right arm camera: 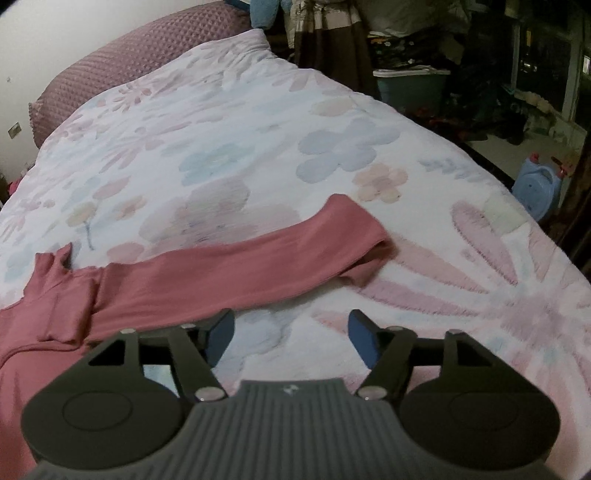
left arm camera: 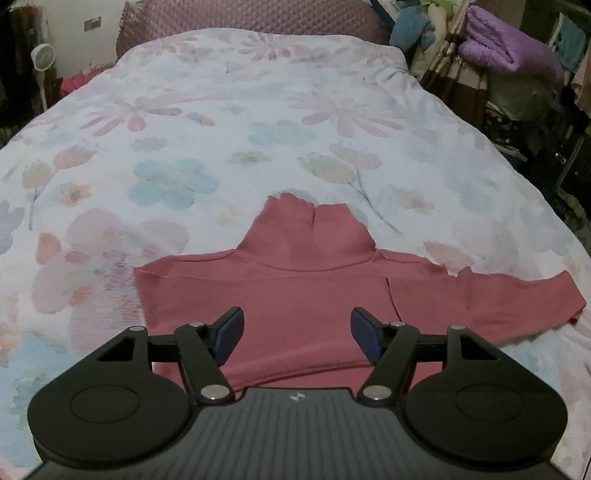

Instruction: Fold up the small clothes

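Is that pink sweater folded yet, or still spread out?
Mostly spread: the pink sweater lies flat on the bed, its right sleeve stretched sideways. The left sleeve isn't visible.

My left claw (left arm camera: 297,334) hung with its blue-padded jaws spread wide, nothing between them, above the lower body of a pink ribbed turtleneck top (left arm camera: 295,288). The top lay flat on the white quilt with pale pink and blue flowers (left arm camera: 221,129) that covered the bed, collar pointing away from me. One sleeve (left arm camera: 517,299) stretched out to the right. A mauve quilted pillow (left arm camera: 251,18) sat at the bed's far end, and a small white fan (left arm camera: 43,59) stood beyond the left edge.
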